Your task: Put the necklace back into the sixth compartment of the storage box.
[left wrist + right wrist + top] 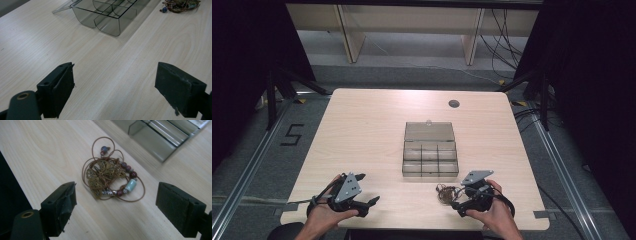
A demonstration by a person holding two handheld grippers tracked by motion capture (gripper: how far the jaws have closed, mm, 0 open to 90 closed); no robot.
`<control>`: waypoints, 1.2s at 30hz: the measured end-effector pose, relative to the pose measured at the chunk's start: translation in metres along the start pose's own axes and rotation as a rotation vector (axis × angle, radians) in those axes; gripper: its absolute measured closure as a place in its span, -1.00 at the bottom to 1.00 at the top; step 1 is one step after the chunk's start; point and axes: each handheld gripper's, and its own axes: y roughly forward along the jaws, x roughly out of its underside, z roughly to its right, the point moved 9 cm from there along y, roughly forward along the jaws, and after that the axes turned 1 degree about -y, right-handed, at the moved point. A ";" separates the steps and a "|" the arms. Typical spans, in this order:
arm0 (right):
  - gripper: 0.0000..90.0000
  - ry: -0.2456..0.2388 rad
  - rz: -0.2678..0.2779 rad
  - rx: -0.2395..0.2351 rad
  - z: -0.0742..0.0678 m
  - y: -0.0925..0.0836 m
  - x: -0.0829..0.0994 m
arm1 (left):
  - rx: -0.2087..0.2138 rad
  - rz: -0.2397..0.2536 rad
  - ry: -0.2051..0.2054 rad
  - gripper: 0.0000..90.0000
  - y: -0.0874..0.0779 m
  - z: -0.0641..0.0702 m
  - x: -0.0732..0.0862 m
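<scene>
A tangled brown cord necklace [111, 176] with a brass filigree pendant and coloured beads lies on the table, just beyond the open jaws of my right gripper [115, 210]. From above, the necklace [445, 194] sits near the table's front edge, directly left of the right gripper [455, 199]. A smoky clear compartment box [430, 160] stands mid-table with its lid [429, 132] folded back. My left gripper [369, 206] rests at the front left, open with nothing between its jaws [115, 90]. It points toward the box [107, 15] and the necklace [180, 5].
The light wooden table [362, 130] has a dark round grommet [454, 103] at the back right. A corner of the box [160, 137] lies beyond the necklace in the right gripper view. Black curtains and floor rails flank the table.
</scene>
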 end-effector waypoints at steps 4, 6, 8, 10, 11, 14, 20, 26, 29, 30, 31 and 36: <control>-0.61 -0.021 -0.027 -0.008 -0.003 0.004 -0.004 | -0.006 -0.003 -0.006 -0.67 0.000 0.000 0.001; -0.61 -0.032 -0.031 -0.008 -0.003 0.005 -0.005 | -0.004 -0.003 0.003 -0.67 0.000 0.000 0.000; -0.62 -0.028 -0.055 -0.008 -0.004 0.007 -0.005 | -0.002 -0.002 0.001 -0.67 0.000 0.001 0.000; -0.62 -0.059 -0.063 -0.008 -0.002 0.012 -0.007 | 0.001 -0.001 0.001 -0.67 0.000 0.001 0.000; -0.62 -0.058 -0.071 -0.011 -0.002 0.012 -0.008 | -0.003 0.000 0.000 -0.67 0.000 0.001 0.000; -0.62 -0.064 -0.080 -0.032 -0.003 0.015 -0.010 | 0.001 0.001 0.002 -0.67 0.001 0.001 0.000; -0.60 -0.117 -0.137 -0.031 -0.007 0.025 -0.014 | 0.003 0.001 0.001 -0.67 0.001 0.001 0.000; -0.56 -0.163 -0.186 -0.044 -0.008 0.032 -0.017 | 0.003 -0.008 -0.002 -0.67 0.001 0.001 0.001; -0.55 -0.178 -0.197 -0.047 -0.006 0.036 -0.020 | 0.006 0.004 -0.016 -0.67 0.001 0.003 0.000; -0.55 -0.174 -0.204 -0.050 -0.006 0.037 -0.020 | 0.004 0.011 -0.020 -0.67 0.002 0.003 0.000; -0.55 -0.175 -0.210 -0.052 -0.006 0.038 -0.020 | 0.004 0.006 -0.016 -0.67 0.001 0.002 0.000; -0.49 -0.184 -0.236 -0.057 -0.005 0.041 -0.019 | 0.010 0.005 -0.019 -0.67 0.002 0.003 0.000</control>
